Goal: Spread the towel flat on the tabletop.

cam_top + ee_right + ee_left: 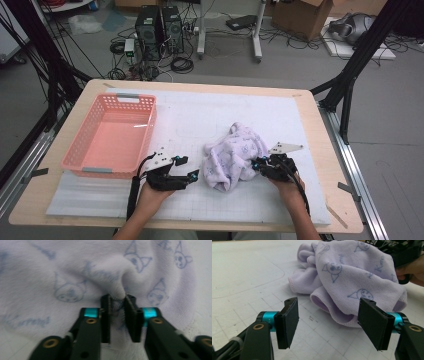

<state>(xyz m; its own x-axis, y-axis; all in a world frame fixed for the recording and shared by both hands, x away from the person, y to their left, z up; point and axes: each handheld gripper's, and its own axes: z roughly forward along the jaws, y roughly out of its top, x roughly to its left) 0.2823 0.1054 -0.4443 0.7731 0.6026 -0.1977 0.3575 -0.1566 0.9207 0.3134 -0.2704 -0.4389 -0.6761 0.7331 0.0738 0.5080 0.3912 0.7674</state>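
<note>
Lilac printed towel (232, 156) lies crumpled on the desk (320, 131), at 3 o'clock from the pink basket (112, 135). Right gripper (117, 305) — jaws nearly closed, pinching a fold of towel at its 3 o'clock edge. Left gripper (328, 323) — jaws spread wide, empty; towel just beyond them, toward 1 o'clock, not touching.

Wooden surface (320, 150) with white gridded mat (200, 115); on mat: pink basket (90, 135) left, crumpled lilac towel (232, 155) centre-right.

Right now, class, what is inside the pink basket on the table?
Nothing can be seen inside the pink basket: its bare floor shows. Only the strip just behind its near wall is hidden. The lilac towel lies outside it, on the white mat.
</note>
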